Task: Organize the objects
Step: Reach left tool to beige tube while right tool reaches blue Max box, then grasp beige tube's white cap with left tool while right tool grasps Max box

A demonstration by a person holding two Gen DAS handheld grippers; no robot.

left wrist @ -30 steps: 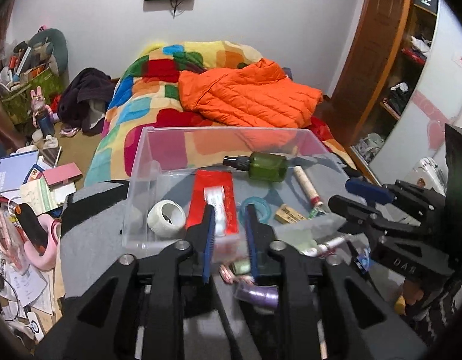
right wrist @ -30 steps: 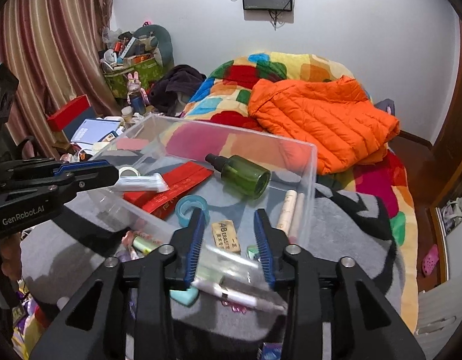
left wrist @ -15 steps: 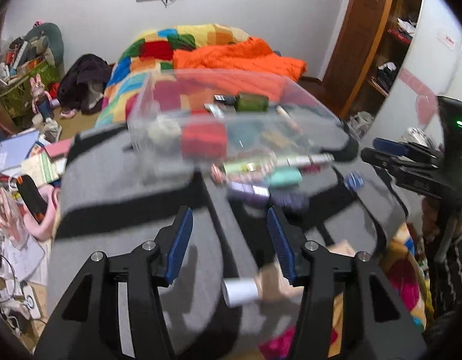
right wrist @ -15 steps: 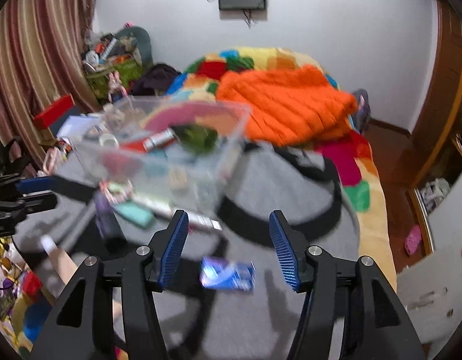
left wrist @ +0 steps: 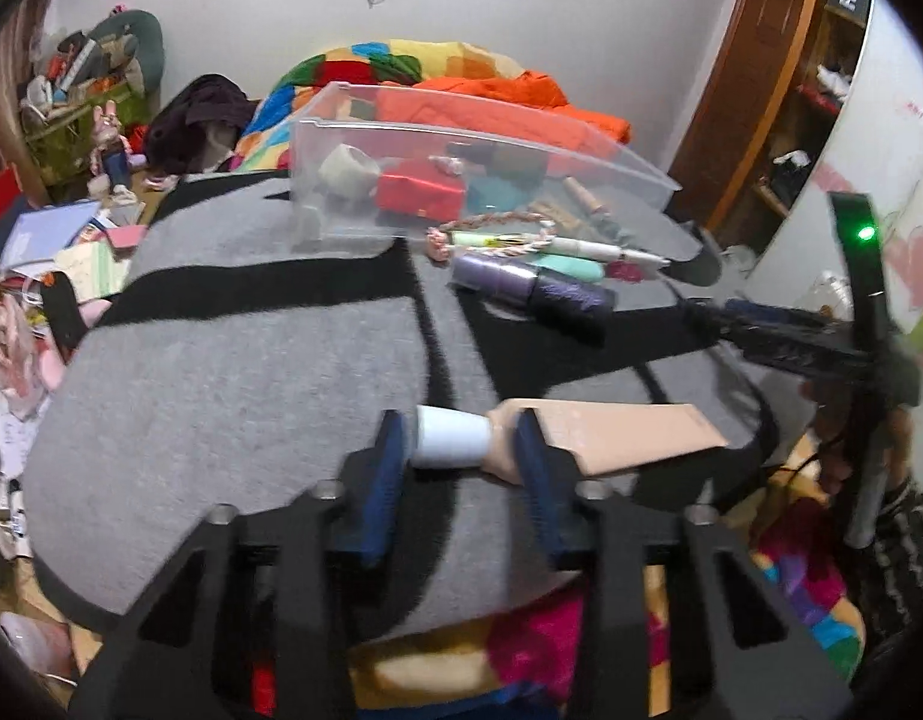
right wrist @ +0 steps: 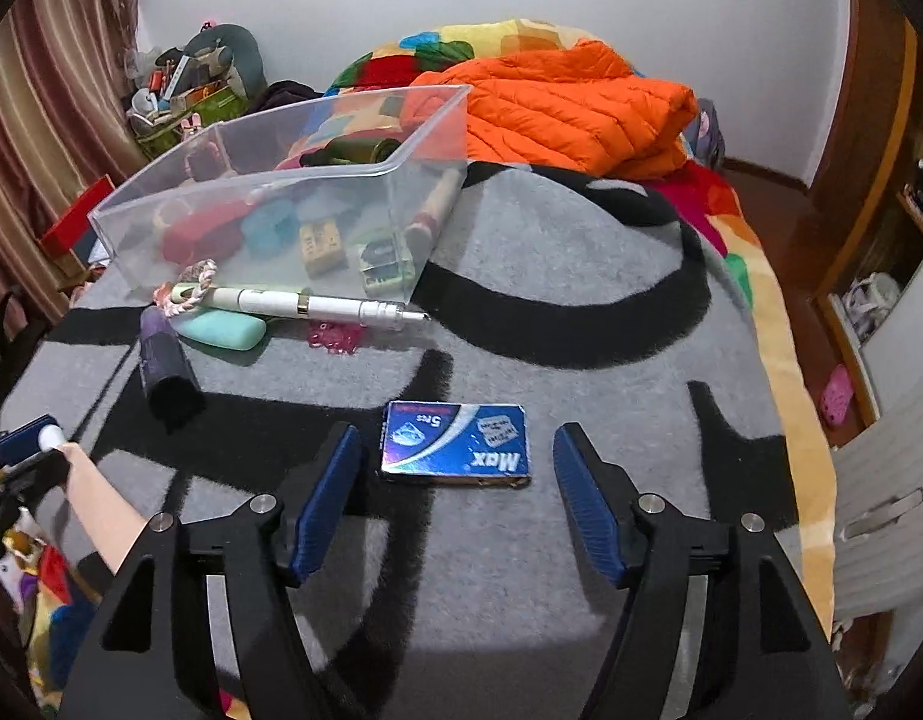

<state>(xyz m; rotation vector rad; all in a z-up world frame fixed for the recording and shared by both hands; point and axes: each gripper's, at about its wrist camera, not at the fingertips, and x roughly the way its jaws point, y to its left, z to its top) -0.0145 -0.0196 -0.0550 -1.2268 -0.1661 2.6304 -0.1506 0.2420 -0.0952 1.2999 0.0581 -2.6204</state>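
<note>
Grey felt with broad black bands covers the work surface (right wrist: 521, 324), and nearest on it lie the two things the grippers have reached. The left gripper (left wrist: 461, 468) stands narrow and is closing, its blue pads either side of the white cap and neck of a beige cosmetic tube (left wrist: 605, 432) lying flat; whether the pads press it cannot be told. The right gripper (right wrist: 455, 492) is wide and opening, a blue foil-faced box marked "Max" (right wrist: 455, 441) flat on the felt just ahead between its fingers, untouched. Farther on lie a purple-and-black cylinder (right wrist: 164, 372), a mint-green case (right wrist: 224, 330), a white pen (right wrist: 317, 303), a braided pink cord (right wrist: 197, 282) and a small pink trinket (right wrist: 335, 336), all close against the near wall of a clear plastic bin (right wrist: 269, 180). The bin holds a green bottle, a red box, a tape roll and other small items. Beyond it an orange quilted jacket (right wrist: 569, 108) rests on a patchwork bedspread (right wrist: 437, 42). A striped curtain (right wrist: 47, 102), cluttered floor, white wall and wooden shelving close the room.
</note>
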